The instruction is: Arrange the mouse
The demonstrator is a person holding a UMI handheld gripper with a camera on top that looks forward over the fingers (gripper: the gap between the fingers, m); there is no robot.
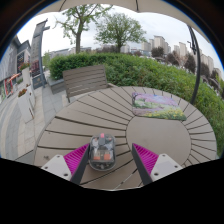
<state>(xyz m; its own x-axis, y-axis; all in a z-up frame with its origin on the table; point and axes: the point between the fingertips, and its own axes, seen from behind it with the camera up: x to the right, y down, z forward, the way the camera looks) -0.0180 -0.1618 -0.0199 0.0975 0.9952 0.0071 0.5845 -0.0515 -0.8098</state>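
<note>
A small grey computer mouse (102, 151) with orange and dark markings lies on the round wooden slatted table (120, 125). It sits between my gripper's (111, 160) two fingers, closer to the left finger with its magenta pad (77, 157). A clear gap stays between the mouse and the right magenta pad (146, 157). The fingers are open and the mouse rests on the table. A purple and green mouse mat (158, 105) lies flat on the table's far right part, beyond the fingers.
A wooden bench (84, 79) stands behind the table on the left. A green hedge (140, 68) runs behind it. Paved ground (22, 115) lies to the left, with trees and buildings farther off.
</note>
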